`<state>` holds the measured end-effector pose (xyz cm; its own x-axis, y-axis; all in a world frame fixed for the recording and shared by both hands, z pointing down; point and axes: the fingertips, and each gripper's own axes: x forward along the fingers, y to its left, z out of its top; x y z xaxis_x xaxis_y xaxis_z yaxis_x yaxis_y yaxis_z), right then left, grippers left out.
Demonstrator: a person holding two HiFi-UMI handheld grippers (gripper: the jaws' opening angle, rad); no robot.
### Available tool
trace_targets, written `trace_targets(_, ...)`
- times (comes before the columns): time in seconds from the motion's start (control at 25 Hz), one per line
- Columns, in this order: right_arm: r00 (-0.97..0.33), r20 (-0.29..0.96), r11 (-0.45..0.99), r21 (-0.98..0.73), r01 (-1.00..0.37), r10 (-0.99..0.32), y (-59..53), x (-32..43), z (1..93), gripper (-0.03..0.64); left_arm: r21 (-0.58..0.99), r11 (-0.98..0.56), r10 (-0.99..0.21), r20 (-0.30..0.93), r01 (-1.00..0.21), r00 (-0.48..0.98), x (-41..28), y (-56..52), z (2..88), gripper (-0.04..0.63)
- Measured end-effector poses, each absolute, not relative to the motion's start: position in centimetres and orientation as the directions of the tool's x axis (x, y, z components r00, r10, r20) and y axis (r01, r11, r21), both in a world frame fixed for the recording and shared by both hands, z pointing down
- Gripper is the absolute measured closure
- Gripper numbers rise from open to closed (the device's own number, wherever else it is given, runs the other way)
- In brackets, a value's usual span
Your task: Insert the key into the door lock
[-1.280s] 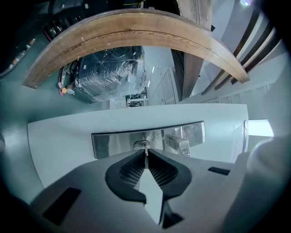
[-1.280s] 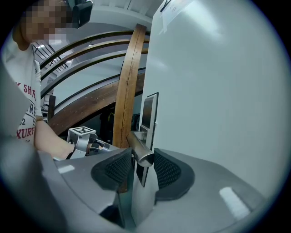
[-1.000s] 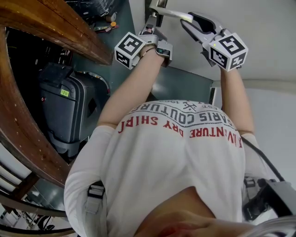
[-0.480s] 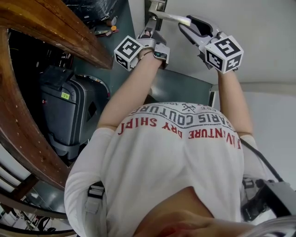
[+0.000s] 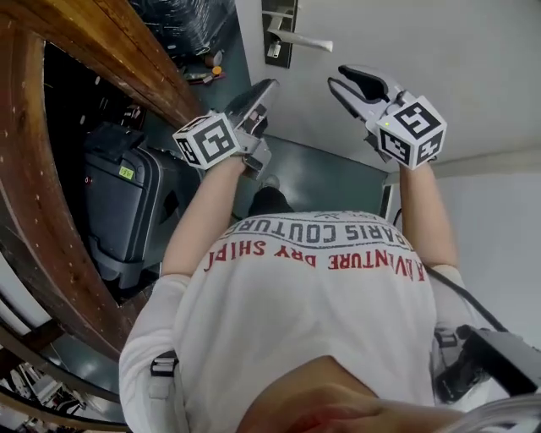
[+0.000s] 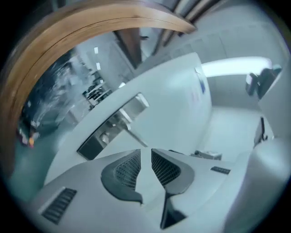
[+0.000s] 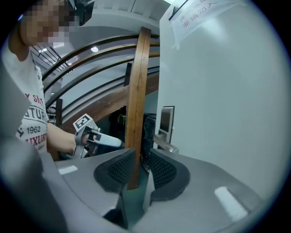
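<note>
The white door (image 5: 423, 51) carries a dark lock plate (image 5: 279, 30) with a silver lever handle (image 5: 303, 41). A small silver piece (image 5: 273, 50) sits under the handle; I cannot tell if it is the key. My left gripper (image 5: 264, 87) hangs below and left of the lock, off the door, its jaws a narrow gap apart and empty. In the left gripper view the gripper (image 6: 145, 152) points at the lock plate (image 6: 102, 136). My right gripper (image 5: 338, 78) is right of the handle, clear of it, and its jaws are closing on nothing. The right gripper view shows these jaws (image 7: 142, 157) empty.
A curved wooden stair rail (image 5: 93, 51) runs along the left, with a wooden post (image 7: 136, 104) close to the door edge. A dark suitcase (image 5: 127, 203) stands under it. Small clutter (image 5: 199, 68) lies on the floor near the door. A paper notice (image 7: 200, 13) hangs on the door.
Both grippers have drawn back from the door. The left one left the lock, moved down and left and rolled. The right one came off the handle's end.
</note>
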<state>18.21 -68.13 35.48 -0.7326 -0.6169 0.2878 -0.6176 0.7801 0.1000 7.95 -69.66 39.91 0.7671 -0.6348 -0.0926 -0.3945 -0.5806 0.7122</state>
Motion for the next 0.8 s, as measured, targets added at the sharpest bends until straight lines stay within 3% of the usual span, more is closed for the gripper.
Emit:
trace_targets(0.08, -0.764, 0.299, 0.807, 0.037, -0.589, -0.571, -65.0, 18.0, 36.1, 0.608, 0.505, -0.693, -0.605, -0.019, -0.514, 0.796, 8.0, -65.5, 37.4, 0.571)
trace_targets(0.2, -0.795, 0.309, 0.833, -0.018, -0.553, -0.521, -60.6, 17.1, 36.4, 0.615, 0.226, -0.780, -0.572, 0.125, -0.584, 0.811, 8.5, -59.9, 35.8, 0.594)
trace_targets(0.28, -0.799, 0.312, 0.839, -0.009, -0.543, -0.514, -57.8, 16.3, 36.2, 0.615, 0.132, -0.803, -0.555, 0.192, -0.582, 0.809, 8.3, -56.8, 35.6, 0.594)
trace_targets(0.8, -0.766, 0.361, 0.810, -0.049, -0.584, -0.531, -33.6, 6.6, 40.9, 0.615, 0.124, -0.851, -0.461, 0.289, -0.510, 0.839, 1.7, -34.4, 39.4, 0.594)
